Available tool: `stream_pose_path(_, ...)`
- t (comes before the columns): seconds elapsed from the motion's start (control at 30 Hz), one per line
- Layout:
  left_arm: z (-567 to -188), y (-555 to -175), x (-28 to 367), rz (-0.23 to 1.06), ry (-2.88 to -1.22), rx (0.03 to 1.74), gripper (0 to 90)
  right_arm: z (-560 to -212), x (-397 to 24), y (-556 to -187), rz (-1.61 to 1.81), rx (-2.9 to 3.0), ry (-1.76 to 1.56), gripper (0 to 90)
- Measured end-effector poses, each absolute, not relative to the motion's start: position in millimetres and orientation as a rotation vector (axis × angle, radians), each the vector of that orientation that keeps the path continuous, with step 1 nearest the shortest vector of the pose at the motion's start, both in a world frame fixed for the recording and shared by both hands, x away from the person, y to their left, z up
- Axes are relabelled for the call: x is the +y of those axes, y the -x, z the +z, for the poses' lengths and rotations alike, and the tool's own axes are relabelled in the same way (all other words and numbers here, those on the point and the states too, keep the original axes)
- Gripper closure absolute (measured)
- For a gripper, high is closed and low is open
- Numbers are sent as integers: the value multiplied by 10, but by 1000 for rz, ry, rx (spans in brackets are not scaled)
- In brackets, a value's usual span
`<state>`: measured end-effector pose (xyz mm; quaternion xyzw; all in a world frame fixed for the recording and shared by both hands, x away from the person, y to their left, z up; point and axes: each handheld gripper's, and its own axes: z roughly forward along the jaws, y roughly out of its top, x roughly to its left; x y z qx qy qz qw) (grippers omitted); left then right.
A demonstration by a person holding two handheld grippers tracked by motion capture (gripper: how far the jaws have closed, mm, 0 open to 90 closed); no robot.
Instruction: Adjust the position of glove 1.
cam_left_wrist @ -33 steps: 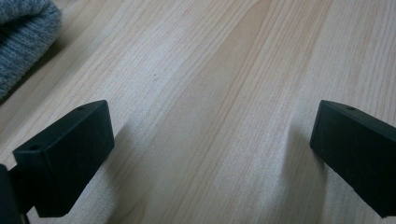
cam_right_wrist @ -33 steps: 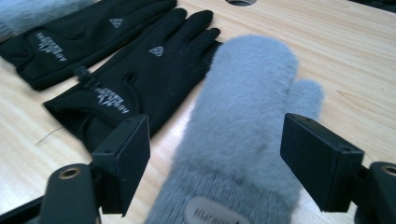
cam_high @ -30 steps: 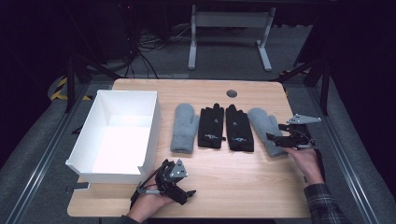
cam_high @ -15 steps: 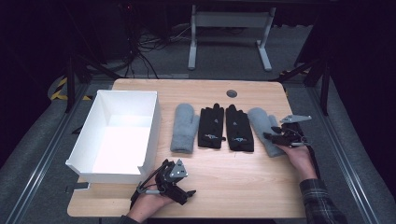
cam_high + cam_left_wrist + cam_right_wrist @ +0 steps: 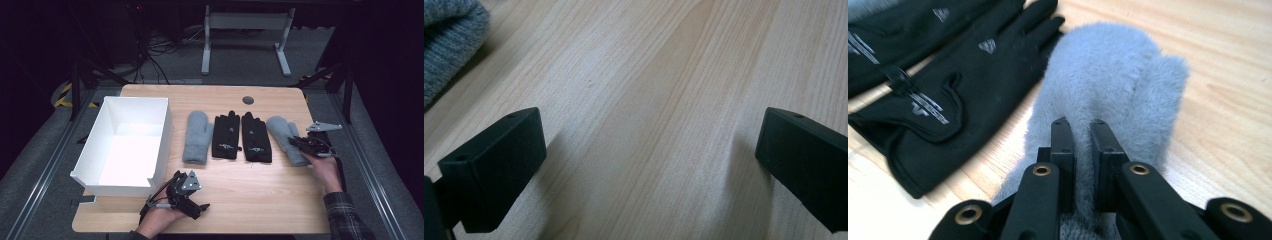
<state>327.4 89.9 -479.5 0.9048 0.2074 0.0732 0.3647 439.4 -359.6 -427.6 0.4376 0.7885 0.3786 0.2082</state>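
Nearest the table's front edge, the left gripper (image 5: 192, 200) is resting with jaws standing wide apart, gripping nothing. Farther back, right of the black gloves (image 5: 242, 136), the right gripper (image 5: 298, 145) is pinching a fold of the grey mitten (image 5: 1120, 85), its jaws having just been closing. Left of the gloves, a second mitten (image 5: 196, 136) and white box (image 5: 162, 131) are sitting.

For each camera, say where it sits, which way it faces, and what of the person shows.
High view: above the person's side, looking forward and down on the table; both hands with the left gripper and right gripper.
Left gripper view: low over bare wood, between open jaws.
Right gripper view: along jaws pinching the grey mitten.
Shared: high and right gripper views show that mitten and black gloves.
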Motion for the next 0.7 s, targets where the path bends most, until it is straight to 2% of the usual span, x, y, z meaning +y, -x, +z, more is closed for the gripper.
stream_pose_path(0.37,-4796,-3272,898,186,-2326,535,3,-4063,-3545,-4167,1141,2185,-1156,842)
stream_pose_path(0.7,-4795,-3273,899,189,-2327,534,3,-4004,-3309,-3925,1187,2281,-1046,842)
